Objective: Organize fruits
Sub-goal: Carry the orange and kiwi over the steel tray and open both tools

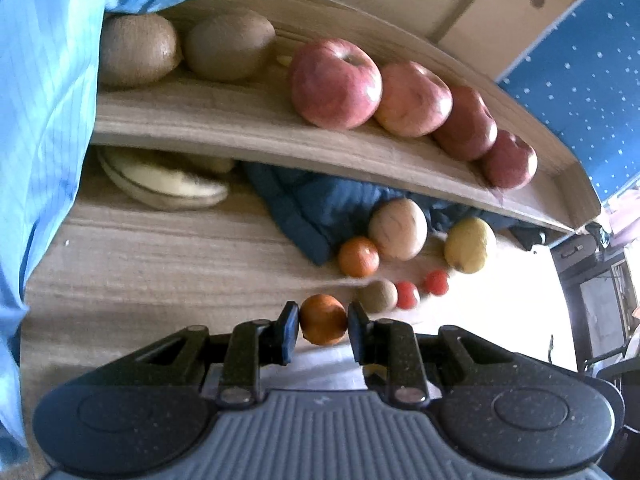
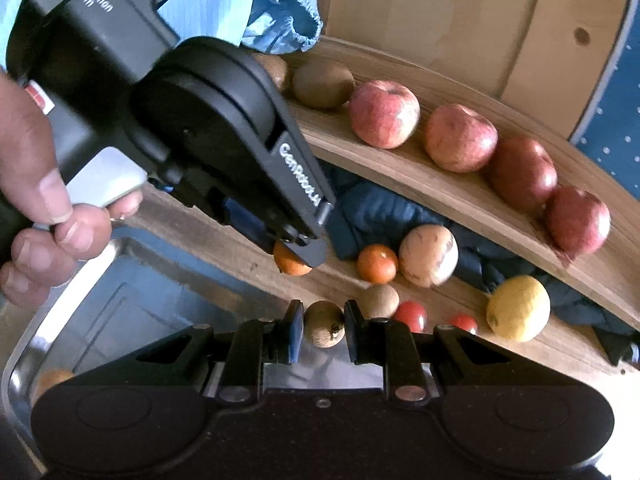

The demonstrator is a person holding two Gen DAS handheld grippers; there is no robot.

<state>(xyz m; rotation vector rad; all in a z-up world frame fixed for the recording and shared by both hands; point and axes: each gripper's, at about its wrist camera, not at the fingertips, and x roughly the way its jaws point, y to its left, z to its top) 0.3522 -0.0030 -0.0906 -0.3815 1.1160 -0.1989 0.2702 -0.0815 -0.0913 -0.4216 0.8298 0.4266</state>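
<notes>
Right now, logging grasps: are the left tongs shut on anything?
Shut: the left tongs hold an orange, both pads touching its sides.

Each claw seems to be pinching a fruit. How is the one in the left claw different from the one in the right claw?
The left claw pinches a small orange; the right claw pinches a kiwi.
Colour: the small orange is bright orange, the kiwi dull brown.
Skin: the small orange looks smooth and a little shiny, the kiwi matte and speckled.
Shape: the small orange is round, the kiwi a bit taller than wide.
Both are small and clamped between two pads.
</notes>
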